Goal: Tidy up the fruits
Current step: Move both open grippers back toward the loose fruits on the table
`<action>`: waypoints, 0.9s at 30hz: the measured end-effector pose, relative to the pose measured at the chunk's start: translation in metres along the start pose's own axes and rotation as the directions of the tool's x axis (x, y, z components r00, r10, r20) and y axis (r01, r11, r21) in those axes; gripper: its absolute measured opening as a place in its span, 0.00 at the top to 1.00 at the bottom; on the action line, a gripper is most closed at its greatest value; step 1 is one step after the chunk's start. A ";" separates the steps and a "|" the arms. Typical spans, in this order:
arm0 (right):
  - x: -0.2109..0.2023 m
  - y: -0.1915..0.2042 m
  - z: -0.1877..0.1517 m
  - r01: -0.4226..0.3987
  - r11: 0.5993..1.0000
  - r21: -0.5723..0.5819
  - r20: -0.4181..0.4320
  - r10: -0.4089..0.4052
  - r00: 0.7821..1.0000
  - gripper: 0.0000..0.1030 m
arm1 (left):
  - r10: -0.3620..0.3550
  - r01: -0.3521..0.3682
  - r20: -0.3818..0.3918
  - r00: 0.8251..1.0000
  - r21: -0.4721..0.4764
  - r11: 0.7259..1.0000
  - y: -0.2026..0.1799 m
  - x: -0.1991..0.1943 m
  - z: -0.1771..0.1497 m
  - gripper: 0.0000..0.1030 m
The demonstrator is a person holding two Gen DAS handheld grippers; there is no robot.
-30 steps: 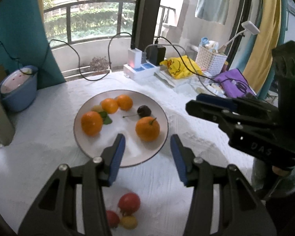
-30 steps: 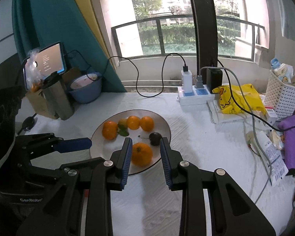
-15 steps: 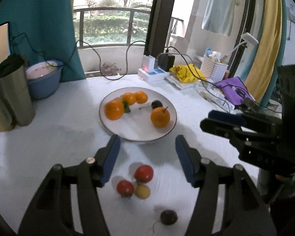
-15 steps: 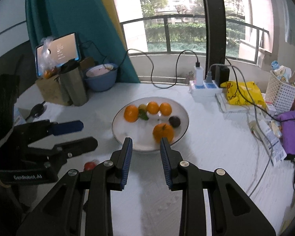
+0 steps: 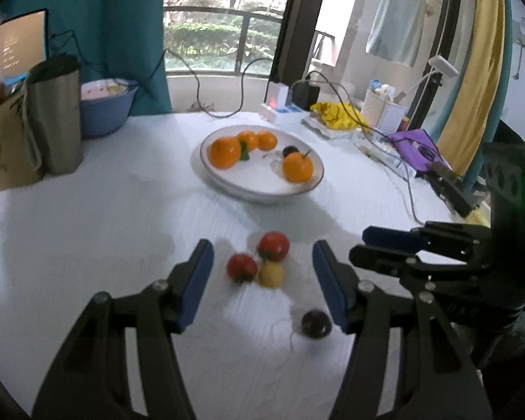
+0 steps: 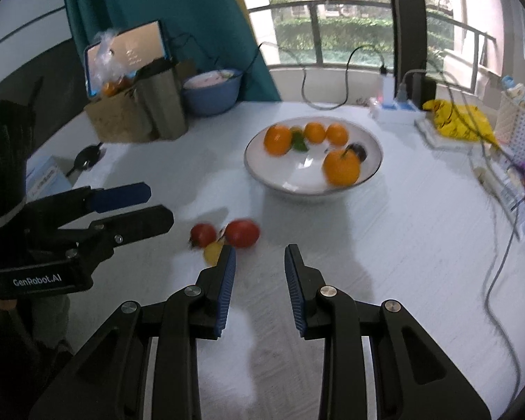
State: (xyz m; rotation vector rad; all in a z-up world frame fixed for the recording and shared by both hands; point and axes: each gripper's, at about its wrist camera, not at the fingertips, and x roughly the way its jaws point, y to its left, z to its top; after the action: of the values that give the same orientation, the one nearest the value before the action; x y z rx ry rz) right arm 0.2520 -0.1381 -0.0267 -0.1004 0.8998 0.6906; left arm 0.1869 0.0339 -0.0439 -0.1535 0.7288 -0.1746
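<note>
Four loose fruits left on desk (image 5: 87,231), none gripped. Dark plum (image 5: 316,322) nearest, just beside left gripper (image 5: 262,276) right finger, stem trailing left. Left gripper wide, jaws just opened, tomato cluster (image 5: 257,262) between fingers, untouched. Right gripper (image 6: 259,280) at its narrowest, empty, cluster just left-ahead. Farther ahead: bowl (image 5: 227,178) holds four oranges (image 5: 224,152), one plum. Judged over halfway. Round fruit, no long axis.
</note>
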 end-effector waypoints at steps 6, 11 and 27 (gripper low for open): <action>0.011 0.013 -0.023 -0.037 0.999 -0.008 -0.060 0.036 0.998 0.70 | 0.011 -0.012 -0.029 1.000 -0.027 1.000 0.009 -0.001 -0.021 0.41; 0.015 0.021 -0.036 -0.066 0.998 -0.018 -0.091 0.064 0.994 0.70 | 0.013 -0.015 -0.045 0.999 -0.052 0.999 0.014 -0.001 -0.033 0.41; 0.033 0.037 -0.038 -0.144 0.987 -0.064 -0.137 0.135 0.981 0.68 | 0.028 -0.034 -0.087 0.996 -0.073 0.997 0.022 0.006 -0.045 0.41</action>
State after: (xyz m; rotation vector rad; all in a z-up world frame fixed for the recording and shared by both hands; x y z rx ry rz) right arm 0.2184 -0.1061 -0.0683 -0.1514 1.0152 0.8561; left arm 0.1630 0.0507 -0.0852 -0.2064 0.8238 -0.1249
